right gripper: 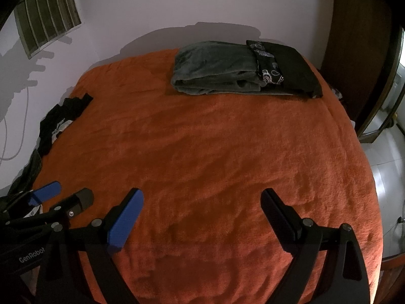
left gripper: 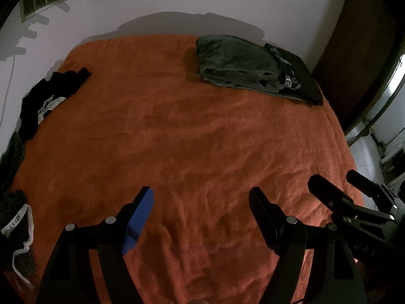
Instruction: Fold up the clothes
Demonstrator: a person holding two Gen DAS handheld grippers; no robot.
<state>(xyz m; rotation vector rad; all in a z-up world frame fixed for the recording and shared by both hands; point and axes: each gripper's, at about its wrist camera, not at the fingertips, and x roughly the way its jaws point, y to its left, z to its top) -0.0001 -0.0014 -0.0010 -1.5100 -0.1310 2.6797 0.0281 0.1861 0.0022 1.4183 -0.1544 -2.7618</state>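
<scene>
An orange blanket covers the bed. My left gripper is open above its near part, holding nothing; it also shows at the lower left of the right wrist view. My right gripper is open and empty too, and appears at the right edge of the left wrist view. Unfolded dark clothes lie along the bed's left edge: a black printed shirt and a dark knit garment with a white label. A folded grey-green garment lies at the far right.
A folded black cloth with a paisley band rests against the grey-green one. A white wall stands behind the bed with a barred vent and a hanging cable. A dark wooden door and pale floor lie right.
</scene>
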